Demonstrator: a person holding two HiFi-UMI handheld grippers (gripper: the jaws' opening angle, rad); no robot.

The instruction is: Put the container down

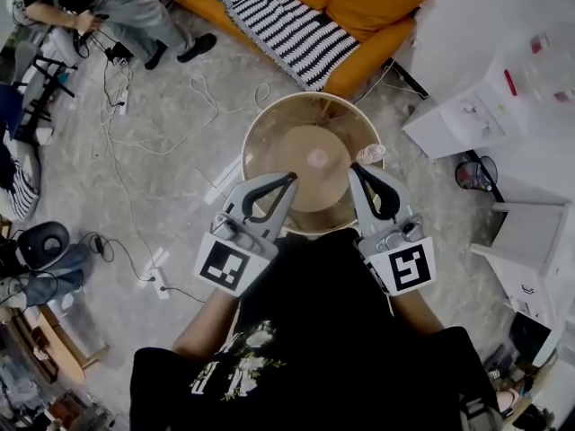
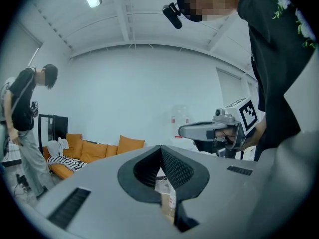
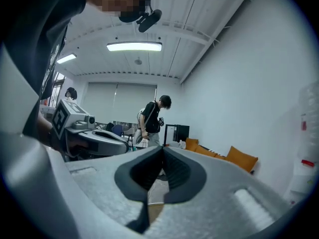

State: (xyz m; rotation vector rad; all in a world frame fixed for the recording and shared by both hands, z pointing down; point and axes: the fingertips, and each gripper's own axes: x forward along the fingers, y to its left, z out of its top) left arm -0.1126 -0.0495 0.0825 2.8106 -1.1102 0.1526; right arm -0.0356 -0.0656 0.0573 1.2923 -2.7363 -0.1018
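The left tongs [image 1: 290, 180] and the right tongs [image 1: 354, 168] are held side by side over a round wooden bench [image 1: 269, 142], tips pointed away from the person's body. In the left gripper view the left tongs [image 2: 160, 150] are seen shut, the ribbed pads meeting at the tip with nothing gripped between them. The right tongs [image 3: 162, 150] are likewise closed tight and empty. A small clear container [image 1: 370, 154] is seen on the bench near its right rim, just beside the tip of the right tongs in the head view and outside both pairs of jaws. An orange sofa [image 1: 364, 7] with a striped blanket [image 1: 278, 21] is set beyond the bench, and cables [image 1: 135, 133] are strewn over the floor. A seated person [image 1: 90, 12] is seen at the far left.
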